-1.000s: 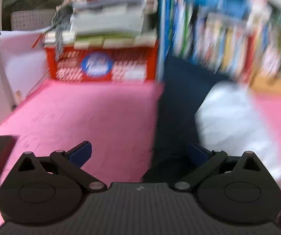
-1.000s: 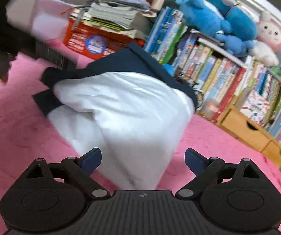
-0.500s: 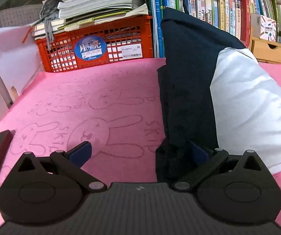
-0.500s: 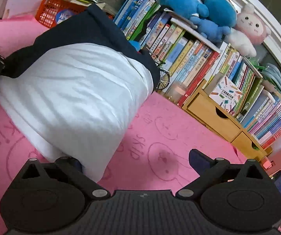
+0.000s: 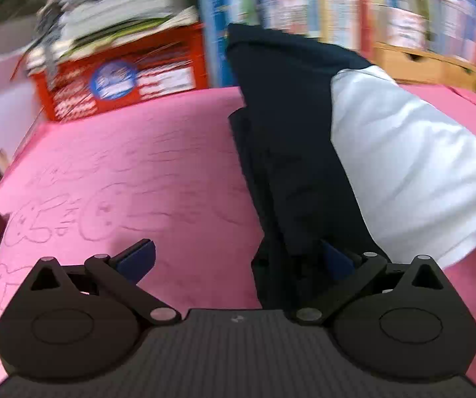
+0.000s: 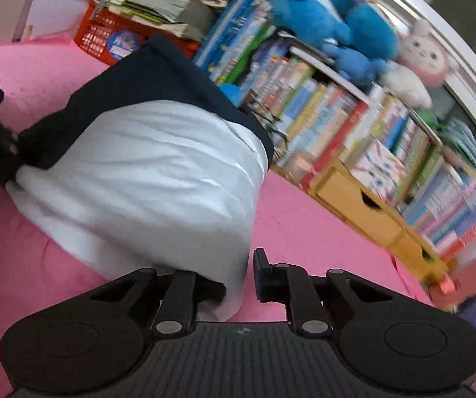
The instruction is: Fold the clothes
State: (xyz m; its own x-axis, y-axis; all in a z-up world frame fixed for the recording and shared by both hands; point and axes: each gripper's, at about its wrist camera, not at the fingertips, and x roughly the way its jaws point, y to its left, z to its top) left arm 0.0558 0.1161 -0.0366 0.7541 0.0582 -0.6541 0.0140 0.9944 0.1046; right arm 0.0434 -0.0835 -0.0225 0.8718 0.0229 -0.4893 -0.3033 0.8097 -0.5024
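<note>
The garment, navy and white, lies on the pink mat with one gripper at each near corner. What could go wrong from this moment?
1. The right gripper has pinched only the hem of the white part; such a thin bite may slip when lifted.
2. The left gripper is open and only its right finger sits in the navy part, so a one-sided lift would skew the fold.
3. The garment leans on the books; pulling could snag there.

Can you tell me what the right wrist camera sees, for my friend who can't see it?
The right tool is shut on the corner of a white and navy garment lying on a pink mat. Behind it stand a crowded bookshelf, blue plush toys and a red basket.
</note>
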